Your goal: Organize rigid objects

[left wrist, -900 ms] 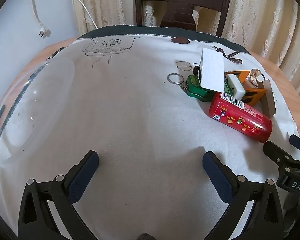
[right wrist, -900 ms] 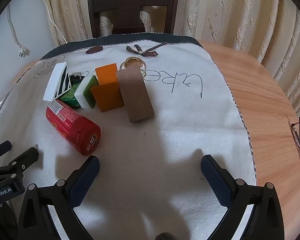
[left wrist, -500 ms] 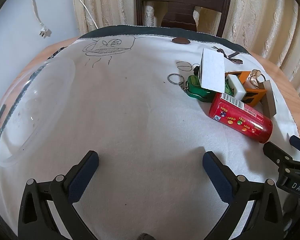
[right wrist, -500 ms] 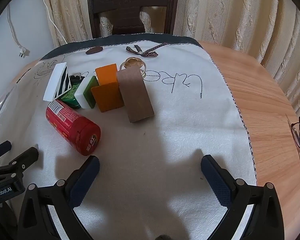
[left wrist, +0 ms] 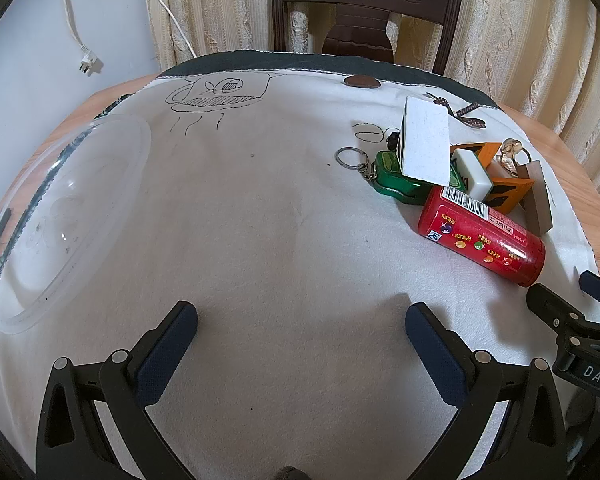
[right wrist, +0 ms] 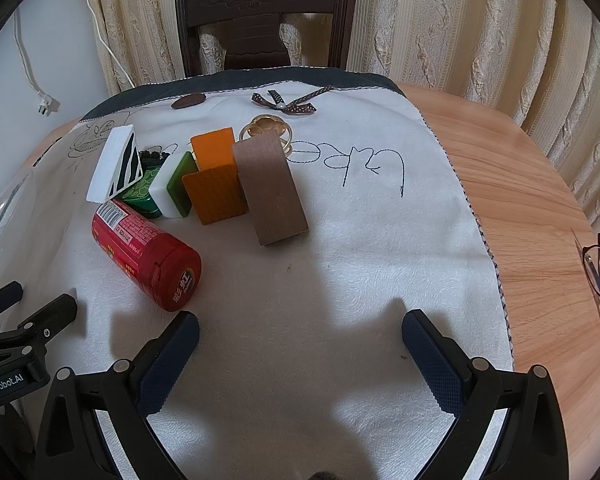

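**Red canister: position relative to both grippers**

Item: red canister [right wrist: 146,256], lying on its side on the white cloth [right wrist: 340,280] that covers the bench [right wrist: 540,200]. Landmark for all entries below.

Long axis: runs from the barcoded base, which touches the cluster, to the capped end, which points toward the near edge of the cloth.

Cluster, just beyond the canister's base: white wedge block [right wrist: 116,166], green tin [left wrist: 396,182], white-and-green tile [right wrist: 172,190], two orange blocks [right wrist: 216,196], brown slab [right wrist: 272,190].

Right gripper [right wrist: 300,352]: fingers spread wide, holding nothing. The canister's cap lies just ahead of the left finger pad, left of the gap's centre.

Left gripper [left wrist: 302,344]: fingers likewise spread and empty. The canister lies well apart, far to its right.

Clear container [left wrist: 60,220]: far left of the canister, empty as far as can be seen.

Judgement: the right gripper is the nearer; it would need to shift left and close across the canister's axis.
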{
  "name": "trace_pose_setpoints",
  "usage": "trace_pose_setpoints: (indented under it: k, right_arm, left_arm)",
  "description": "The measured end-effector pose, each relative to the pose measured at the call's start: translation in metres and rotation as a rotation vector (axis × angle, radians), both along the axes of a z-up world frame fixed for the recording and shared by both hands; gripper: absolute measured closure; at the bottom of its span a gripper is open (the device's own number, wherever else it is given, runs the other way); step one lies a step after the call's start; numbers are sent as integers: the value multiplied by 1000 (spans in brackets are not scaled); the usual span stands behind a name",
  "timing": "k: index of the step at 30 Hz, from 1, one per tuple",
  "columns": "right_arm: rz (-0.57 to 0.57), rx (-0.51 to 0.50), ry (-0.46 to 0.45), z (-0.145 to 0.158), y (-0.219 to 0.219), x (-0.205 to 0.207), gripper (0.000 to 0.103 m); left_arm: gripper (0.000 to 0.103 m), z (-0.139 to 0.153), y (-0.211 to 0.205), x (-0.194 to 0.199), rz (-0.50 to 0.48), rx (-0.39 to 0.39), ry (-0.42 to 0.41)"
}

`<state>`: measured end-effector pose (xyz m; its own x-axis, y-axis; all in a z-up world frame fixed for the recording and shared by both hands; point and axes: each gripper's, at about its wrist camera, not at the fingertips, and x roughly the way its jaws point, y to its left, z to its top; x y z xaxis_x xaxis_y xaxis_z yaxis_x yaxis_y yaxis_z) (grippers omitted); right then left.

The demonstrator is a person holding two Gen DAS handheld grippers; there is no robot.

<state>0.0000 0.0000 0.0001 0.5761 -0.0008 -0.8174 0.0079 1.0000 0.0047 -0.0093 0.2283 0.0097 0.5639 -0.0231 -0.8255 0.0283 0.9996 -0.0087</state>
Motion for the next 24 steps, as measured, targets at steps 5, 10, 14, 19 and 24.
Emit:
trace_pose_setpoints:
  k: [5, 10, 14, 19, 24]
  right_arm:
    - [0, 0, -1, 0, 0, 0, 0]
    - [1, 0, -1, 0, 0, 0, 0]
    - [0, 0, -2, 0, 0, 0, 0]
    - [0, 0, -2, 0, 0, 0, 0]
    - [-4, 2, 2, 0, 0, 2, 0]
  left_arm:
    - [0, 0, 0, 0, 0, 0, 0]
    - [0, 0, 0, 0, 0, 0, 0]
    - [0, 0, 0, 0, 0, 0, 0]
    - [0, 0, 0, 0, 0, 0, 0]
    - [0, 0, 0, 0, -1, 1, 1]
